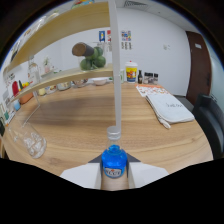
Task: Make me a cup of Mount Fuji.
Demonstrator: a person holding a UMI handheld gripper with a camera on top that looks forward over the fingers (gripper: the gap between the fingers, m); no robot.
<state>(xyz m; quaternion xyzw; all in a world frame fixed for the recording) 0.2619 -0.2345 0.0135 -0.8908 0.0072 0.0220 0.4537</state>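
Clamping the blue bottle (114,161) upright between both fingers, the gripper (114,172) holds it capped over the wooden table (80,120), while the empty glass (31,142) waits at ten o'clock, so pouring likely remains undone.

bottle (114,159) between the jaws, glass (31,141) left, cloth (169,106) right

Nothing can be read: the label on the blue bottle (114,162) and the wall posters (114,38) are too small.
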